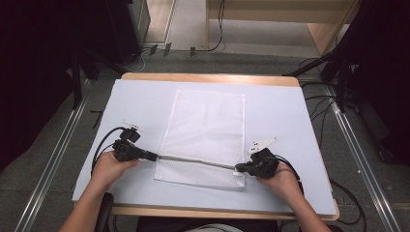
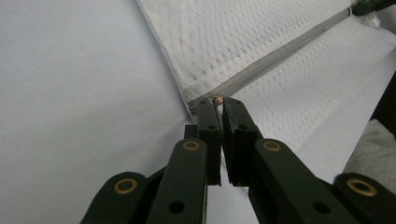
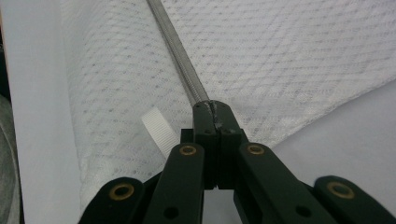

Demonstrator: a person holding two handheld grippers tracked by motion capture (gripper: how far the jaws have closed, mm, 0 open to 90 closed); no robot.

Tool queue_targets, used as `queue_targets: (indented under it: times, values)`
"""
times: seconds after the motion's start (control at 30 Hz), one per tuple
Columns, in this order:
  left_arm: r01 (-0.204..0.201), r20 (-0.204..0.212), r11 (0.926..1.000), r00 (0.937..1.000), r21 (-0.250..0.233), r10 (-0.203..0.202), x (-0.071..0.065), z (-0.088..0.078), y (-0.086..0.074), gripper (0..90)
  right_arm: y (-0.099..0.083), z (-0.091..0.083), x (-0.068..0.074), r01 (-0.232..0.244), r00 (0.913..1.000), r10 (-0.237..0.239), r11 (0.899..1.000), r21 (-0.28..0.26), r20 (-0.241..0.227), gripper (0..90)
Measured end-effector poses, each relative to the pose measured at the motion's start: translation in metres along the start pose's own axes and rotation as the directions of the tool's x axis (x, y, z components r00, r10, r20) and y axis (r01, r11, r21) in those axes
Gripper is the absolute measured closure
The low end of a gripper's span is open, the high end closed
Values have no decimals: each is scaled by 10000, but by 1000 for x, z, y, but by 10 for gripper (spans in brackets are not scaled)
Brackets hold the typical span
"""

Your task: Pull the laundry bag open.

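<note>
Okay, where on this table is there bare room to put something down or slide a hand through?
Bare sheet lies left of the mesh bag, right of it up to the table edge, and in a strip beyond it. The near side is crowded: left gripper and right gripper pinch the zipper ends there.

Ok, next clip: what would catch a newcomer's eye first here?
Probably the white mesh bag lying flat mid-table on the pale sheet, with its grey zipper stretched taut across its near end. The left gripper pinches the zipper's left end, where a small brass-coloured bit shows between the jaw tips, and the right gripper is clamped on the other end, beside a white ribbon loop.
</note>
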State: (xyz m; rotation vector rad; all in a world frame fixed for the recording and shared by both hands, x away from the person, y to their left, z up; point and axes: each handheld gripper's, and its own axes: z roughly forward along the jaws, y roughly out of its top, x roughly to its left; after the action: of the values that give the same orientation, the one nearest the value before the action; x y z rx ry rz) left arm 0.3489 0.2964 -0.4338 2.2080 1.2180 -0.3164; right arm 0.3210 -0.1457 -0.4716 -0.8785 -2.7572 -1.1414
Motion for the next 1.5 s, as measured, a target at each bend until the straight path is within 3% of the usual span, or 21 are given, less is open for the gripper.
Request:
queue_targets:
  times: [0.3,0.37,0.47,0.63,0.8,0.93,1.2,1.5]
  values:
    - [-62,295,10000,9995,-72,65,0,0,-4,857,1,-1,-3,-138,9999,138,9999,10,-90,900]
    - [-75,333,9999,9994,-79,78,1,0,-5,802,1,-1,-3,-189,9997,187,9998,-62,-170,853]
    - [-253,371,9984,9989,-507,272,1,-3,-5,702,5,-6,-3,-265,9994,252,9979,-592,-228,805]
    - [-733,22,9877,9972,-1380,743,0,-12,-4,579,10,-16,-4,-172,9999,173,9883,-1515,-7,736]
    - [-882,-496,9764,9956,-1972,800,2,-18,-5,498,10,-23,-7,-375,9990,413,9785,-2028,147,642]
    - [-906,-959,9705,9929,-2233,706,6,-22,-5,427,9,-28,-13,-439,9965,595,9700,-2392,582,542]
    - [-636,-1449,9623,9891,-2645,255,22,-27,-5,383,0,-38,-34,-971,9823,1383,9524,-2889,1260,462]
    - [-539,-1810,9623,9835,-2666,49,30,-27,-7,355,-9,-43,-50,-1685,9509,2343,9399,-2969,2022,442]
